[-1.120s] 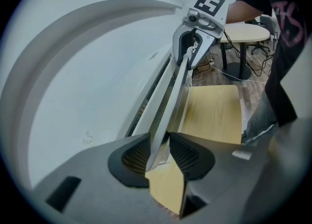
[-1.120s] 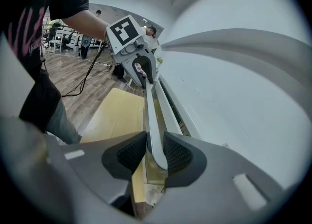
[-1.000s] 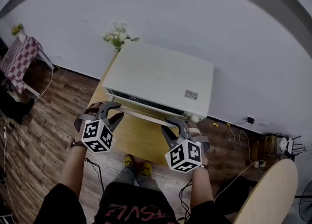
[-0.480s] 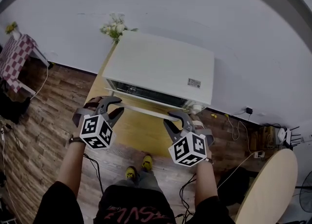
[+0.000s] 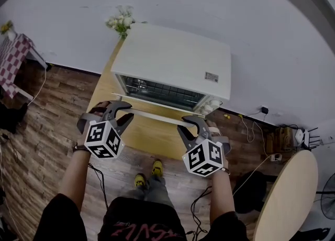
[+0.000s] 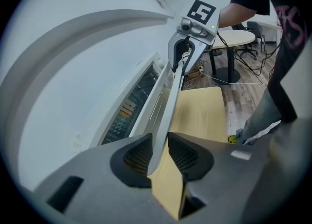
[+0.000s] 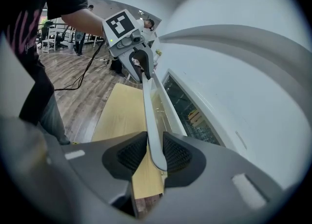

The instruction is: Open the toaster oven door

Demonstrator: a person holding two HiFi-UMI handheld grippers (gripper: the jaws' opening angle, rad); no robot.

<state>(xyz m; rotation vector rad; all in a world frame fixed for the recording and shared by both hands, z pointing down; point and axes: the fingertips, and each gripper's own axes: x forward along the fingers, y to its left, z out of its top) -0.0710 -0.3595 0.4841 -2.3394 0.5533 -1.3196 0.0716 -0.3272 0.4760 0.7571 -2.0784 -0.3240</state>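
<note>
Backing toaster oven [image 5: 172, 62], white wall [image 5: 220, 4]; wooden table [image 5: 152, 136], plank floor [image 5: 31, 140]

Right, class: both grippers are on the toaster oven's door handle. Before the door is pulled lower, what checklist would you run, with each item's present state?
1. Right gripper clamped on the door handle near its end: ok.
2. Left gripper has the handle between its pads, jaws closing: ok.
3. Door partly open, rack visible inside: ok.
4. Table bare where the door swings down: ok.
5. Toaster oven will stay put when pulled: cannot tell.
</note>
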